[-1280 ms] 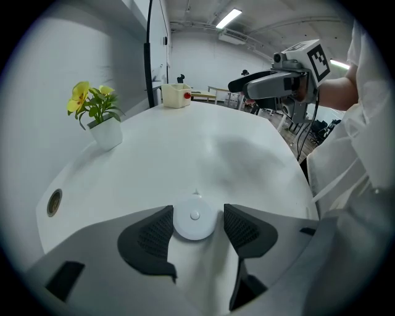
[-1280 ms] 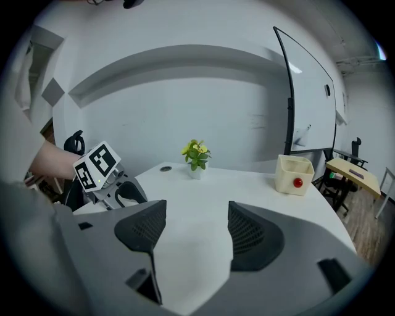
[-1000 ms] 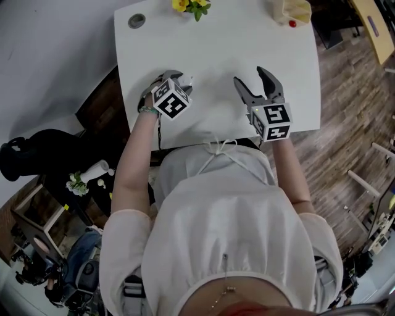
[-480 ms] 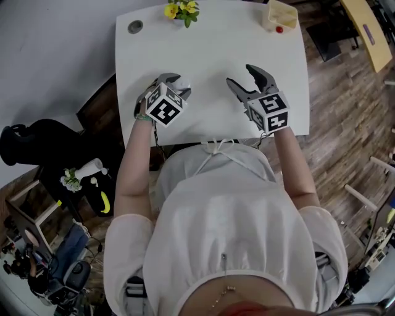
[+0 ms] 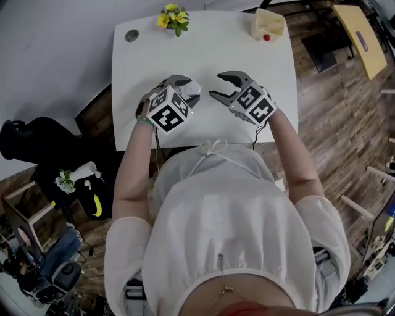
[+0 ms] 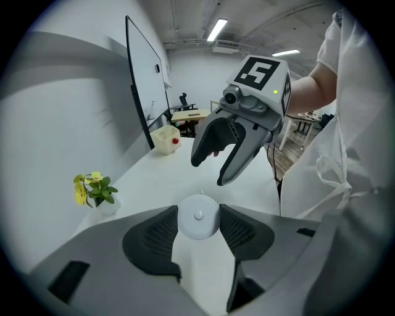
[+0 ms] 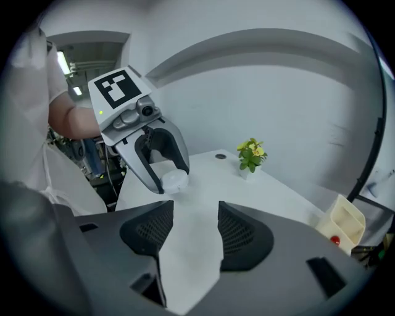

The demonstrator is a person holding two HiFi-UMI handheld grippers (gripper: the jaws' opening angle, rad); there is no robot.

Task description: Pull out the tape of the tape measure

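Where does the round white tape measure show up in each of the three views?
Head view: tape measure above centre, between the left gripper's tips.
Left gripper view: lower centre, clamped between the two pads.
Right gripper view: left of centre, held in the left gripper opposite.
Shared landmark: the yellow flowers at the table's far edge.

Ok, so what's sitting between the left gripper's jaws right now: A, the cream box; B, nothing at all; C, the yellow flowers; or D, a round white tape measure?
D: the left gripper view shows the round white tape measure clamped in the left gripper, with a jaw pressing on each side of it.
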